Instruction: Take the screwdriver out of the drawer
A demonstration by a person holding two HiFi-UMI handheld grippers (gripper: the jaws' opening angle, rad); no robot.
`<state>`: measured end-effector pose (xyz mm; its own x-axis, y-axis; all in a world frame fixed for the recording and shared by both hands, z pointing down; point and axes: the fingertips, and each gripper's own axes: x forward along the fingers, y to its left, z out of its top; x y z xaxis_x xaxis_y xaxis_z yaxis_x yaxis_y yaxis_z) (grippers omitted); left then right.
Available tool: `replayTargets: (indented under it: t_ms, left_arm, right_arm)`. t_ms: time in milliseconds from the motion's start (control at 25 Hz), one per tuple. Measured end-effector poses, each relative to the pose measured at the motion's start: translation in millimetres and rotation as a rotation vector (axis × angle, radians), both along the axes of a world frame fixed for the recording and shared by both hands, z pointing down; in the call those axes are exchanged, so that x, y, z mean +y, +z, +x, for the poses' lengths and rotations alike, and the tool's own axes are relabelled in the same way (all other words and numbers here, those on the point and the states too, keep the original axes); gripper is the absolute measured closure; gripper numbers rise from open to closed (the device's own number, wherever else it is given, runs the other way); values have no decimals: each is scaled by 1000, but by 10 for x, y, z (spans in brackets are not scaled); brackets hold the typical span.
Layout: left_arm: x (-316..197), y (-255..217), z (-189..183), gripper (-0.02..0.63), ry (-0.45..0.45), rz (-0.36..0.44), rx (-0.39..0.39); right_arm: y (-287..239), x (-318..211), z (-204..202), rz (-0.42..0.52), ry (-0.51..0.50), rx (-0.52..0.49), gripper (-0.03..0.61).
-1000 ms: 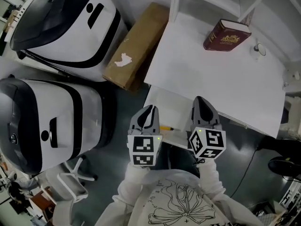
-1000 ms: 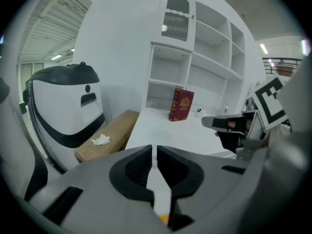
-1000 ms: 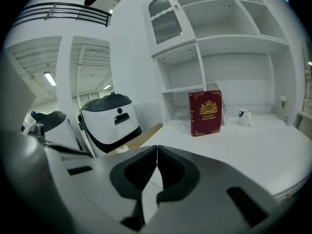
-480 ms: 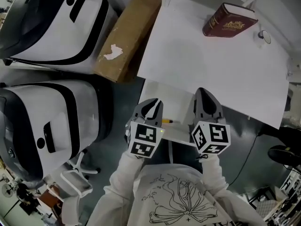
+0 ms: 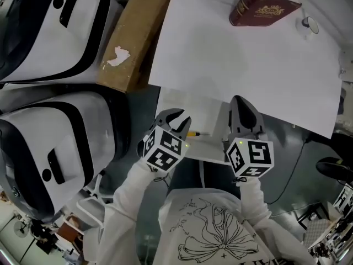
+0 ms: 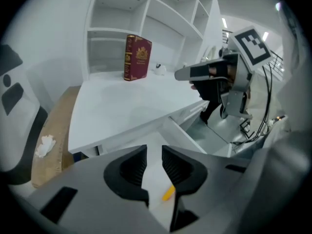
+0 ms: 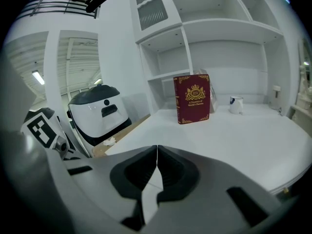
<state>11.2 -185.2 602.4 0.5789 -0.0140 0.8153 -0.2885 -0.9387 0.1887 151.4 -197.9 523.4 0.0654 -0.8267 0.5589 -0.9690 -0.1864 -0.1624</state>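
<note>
The white drawer [image 5: 205, 115] stands pulled out under the desk's front edge. Inside it lies the screwdriver; only its yellow handle [image 5: 192, 133] shows. My left gripper [image 5: 175, 118] hangs over the drawer's left part, tilted steeply down. Its jaws have just been opening and stand apart with nothing pressed between them. In the left gripper view the yellow handle [image 6: 168, 193] shows through the gap of the left gripper [image 6: 154, 153], lower down in the drawer [image 6: 171, 139]. My right gripper [image 5: 239, 105] is over the drawer's right side, and its jaws [image 7: 156, 152] are shut on nothing.
A red book [image 5: 266, 3] stands at the back of the white desk [image 5: 242, 59], with a small mug [image 7: 236, 104] beside it. A brown cardboard box [image 5: 132, 35] and two white-and-black machines [image 5: 49, 142] stand left of the desk. Shelves [image 7: 219, 28] rise behind it.
Both grippers have sunk toward the drawer. The left one has rolled and tipped downward, and its jaws have gone from shut to apart. The right stays shut.
</note>
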Motion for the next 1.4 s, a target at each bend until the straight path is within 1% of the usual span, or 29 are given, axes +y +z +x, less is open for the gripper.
replayTargets:
  t_ms: [80,200,320,440,560,720,880,1120,1240,1400]
  left_arm:
    - [43,101,39,534,66,0,-31]
    - [152,250,106,520,174,-23,-66]
    - [330,436,169,514,322,-51,-109]
    - [545,633,192,512,464,-91,-168]
    - [718,797,231,508,553,-126,-215]
    - [933,1018,228,497,634,-187,-258]
    - [1087,1255,145,494,713,-234,-319]
    - [1311,1497,60,485,753,-373,-362]
    - [1374,1631,10,485,778,-383,-404]
    - [1405,1806,-42,485,810,-354,-455]
  right_arm:
    - [42,48,44,-8,11,2,575]
    - [88,121,94,-17,23,10,575]
    - [103,186,158,-22,39,15,575]
    - [111,248,207,-25,51,19,575]
    - [141,308,251,-31,64,19,575]
    - [191,377,285,-39,78,12,575]
    - [229,425,325,-43,88,8,575]
    - [286,534,371,-50,102,1,575]
    - [323,602,402,-55,117,-10,575]
    - [373,659,423,-64,123,-10,575]
